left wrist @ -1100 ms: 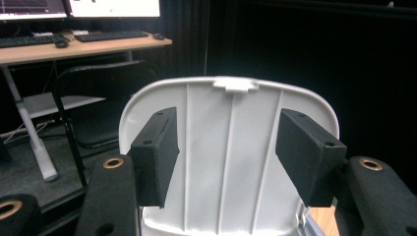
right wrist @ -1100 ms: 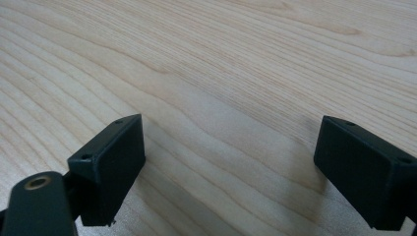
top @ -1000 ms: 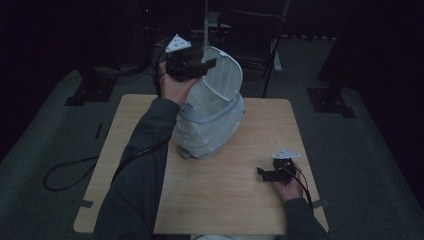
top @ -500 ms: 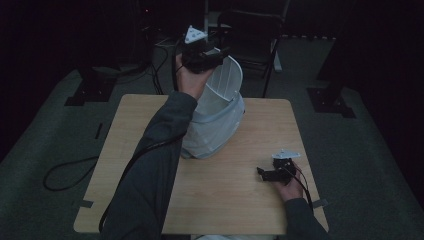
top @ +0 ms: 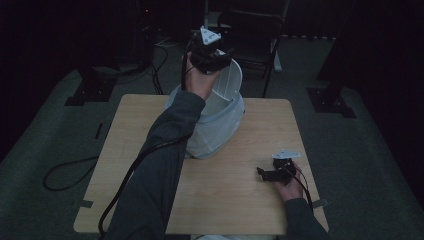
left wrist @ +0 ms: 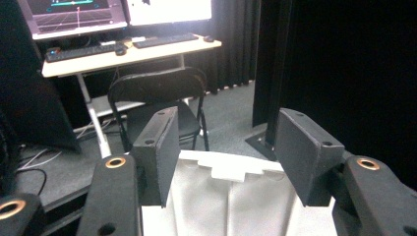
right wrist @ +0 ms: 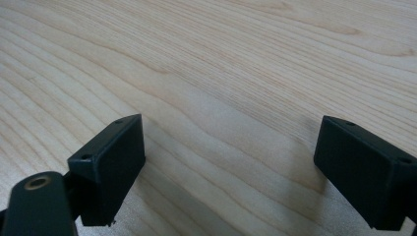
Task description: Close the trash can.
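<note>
Over the last second the left gripper point(top: 218, 59) has travelled from the near side of the white basket point(top: 215, 125) to the rim at its far side, rising a little on the way, and it now hangs over the part of the rim that faces the far edge of the tabletop point(top: 125, 150). The basket has gone with the change: a second ago it lay tilted toward the right edge, and now it stands nearer upright, mouth up and leaning slightly away, in the middle of the far half of the tabletop.

The left fingers point(left wrist: 160, 147) have just been closing a little, yet they are set wide; in the left gripper view the white rim with its small notch lies below and between them, and neither pad presses on it. So the basket looks free of any grip, and my reading is that the hand is lining up on the far rim either to take it or to steady it, with the closing only begun.

The right gripper point(top: 270, 174) has kept its place near the right corner of the near edge, fingers point(right wrist: 110, 162) wide apart above bare wood, holding nothing.
</note>
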